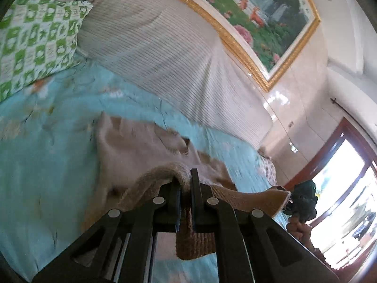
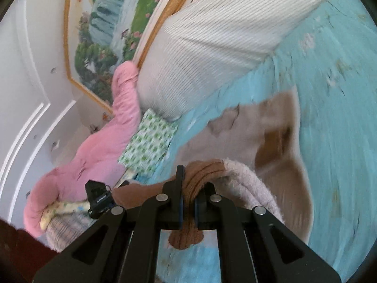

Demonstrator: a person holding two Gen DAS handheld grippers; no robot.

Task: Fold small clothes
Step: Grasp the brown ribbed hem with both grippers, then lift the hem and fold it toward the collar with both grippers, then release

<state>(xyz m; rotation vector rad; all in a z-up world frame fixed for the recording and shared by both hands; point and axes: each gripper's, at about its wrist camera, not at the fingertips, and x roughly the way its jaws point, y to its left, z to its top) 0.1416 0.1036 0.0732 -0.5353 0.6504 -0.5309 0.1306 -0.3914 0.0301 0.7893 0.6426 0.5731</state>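
**Both grippers clamped on one sweater hem, lifted over the bed**

Counts: 1 sweater (image 1: 141, 146), 2 grippers, 1 bed, 1 green-check pillow (image 1: 37, 44), 1 pink quilt (image 2: 99, 146), 1 striped white headboard cover (image 1: 165, 54), 1 gold-framed painting (image 1: 256, 11), 1 window (image 1: 341, 188).

- Left gripper (image 1: 186, 188): jaws closed tight on the sweater's brown ribbed hem; a flap of hem hangs down between the fingers toward the camera.
- Right gripper (image 2: 188, 195): same, jaws pinched shut on the brown ribbed hem, with fuzzy pale fabric bunched just right of the fingers.
- Sweater: beige/pale with brown trim. Hem edge is up in both grippers; the body trails away and lies on the light blue bedsheet (image 1: 35, 165), mid-bed, well apart from the pillow.
- In the left view the right gripper shows at the right edge, with the person's hand (image 1: 299, 228) under it; the hem stretches between the two grippers.
- Both views are motion-blurred.

Writing: small white lettering on the other gripper's black camera mount in the right view, too blurred to read. Nothing legible elsewhere.
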